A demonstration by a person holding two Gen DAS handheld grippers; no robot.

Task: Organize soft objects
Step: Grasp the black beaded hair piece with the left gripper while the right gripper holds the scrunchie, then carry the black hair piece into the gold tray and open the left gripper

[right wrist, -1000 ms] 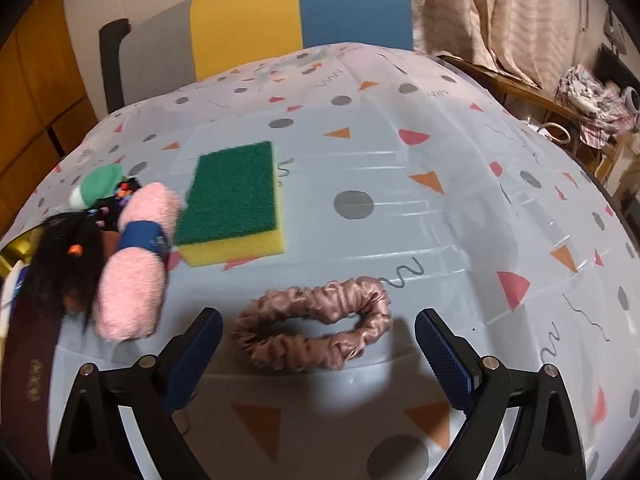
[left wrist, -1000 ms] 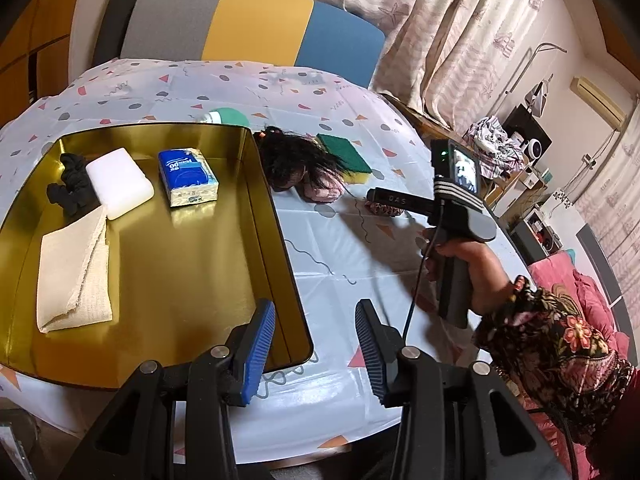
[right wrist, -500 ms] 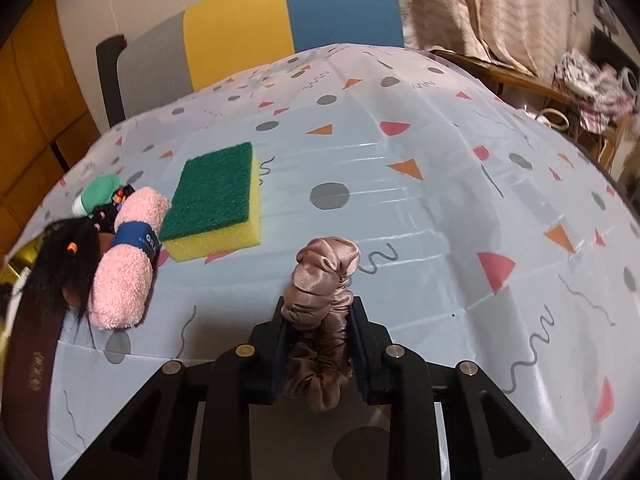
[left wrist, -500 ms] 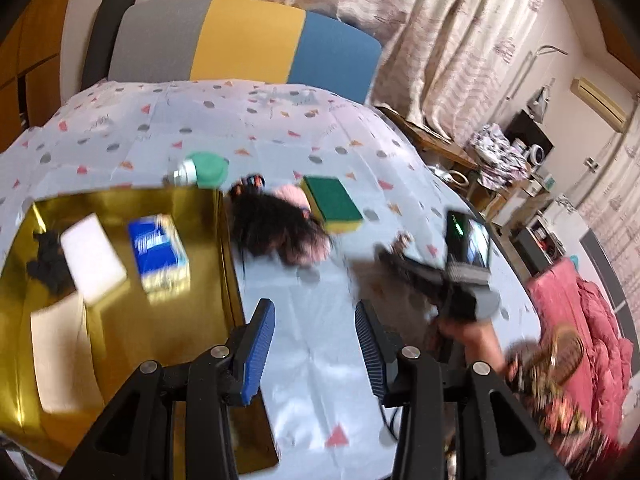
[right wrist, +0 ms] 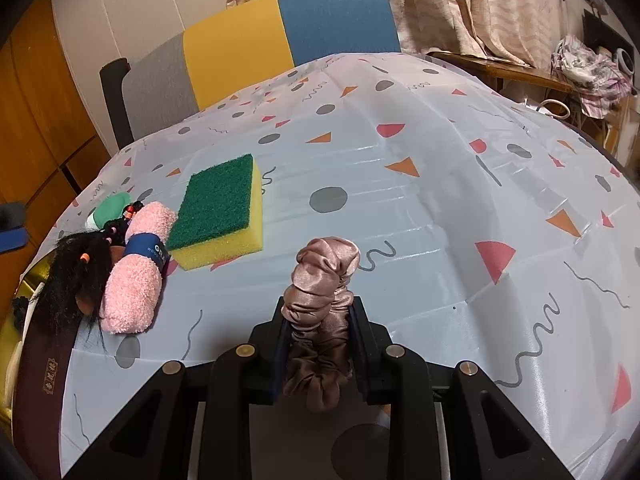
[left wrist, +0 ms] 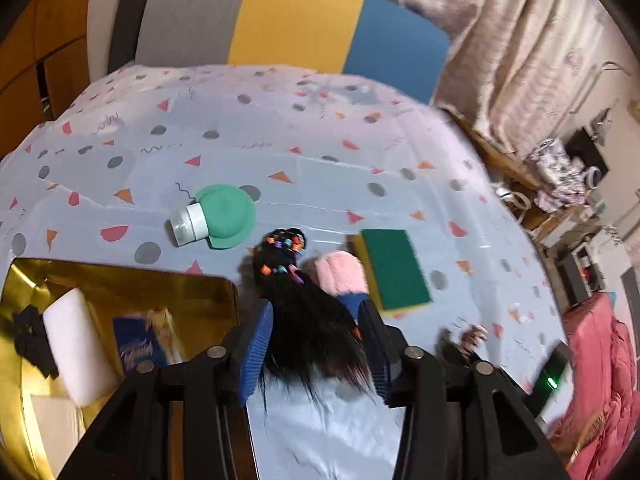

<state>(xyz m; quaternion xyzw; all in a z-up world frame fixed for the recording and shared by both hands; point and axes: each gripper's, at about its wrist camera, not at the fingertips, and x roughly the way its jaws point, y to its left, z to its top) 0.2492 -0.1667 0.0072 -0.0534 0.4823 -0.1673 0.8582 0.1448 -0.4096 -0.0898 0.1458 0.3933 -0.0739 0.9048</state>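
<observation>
My right gripper (right wrist: pixel 320 320) is shut on a pink-brown satin scrunchie (right wrist: pixel 324 280), which stands bunched up between the pads above the patterned tablecloth. My left gripper (left wrist: pixel 316 352) hangs over a black hairpiece with coloured beads (left wrist: pixel 308 320); its jaws are opening, the hair lies between the blue pads, and I see no squeeze on it. A pink rolled towel (left wrist: pixel 340 276) and a green-and-yellow sponge (left wrist: pixel 394 270) lie just right of the hair. The gold tray (left wrist: pixel 120 284) at the lower left holds a white sponge (left wrist: pixel 74 344), a blue tissue pack (left wrist: pixel 140 348) and a black scrunchie (left wrist: pixel 30 336).
A green cap with a white neck (left wrist: pixel 224 216) lies beyond the tray. A chair with a grey, yellow and blue back (left wrist: pixel 296 20) stands behind the table. Curtains, a cluttered side table (right wrist: pixel 520 72) and pink bedding (left wrist: pixel 600 380) are to the right.
The left gripper swung from over the tray to over the black hairpiece. The right gripper shut on the scrunchie, which had lain flat on the cloth, and now holds it bunched upright.
</observation>
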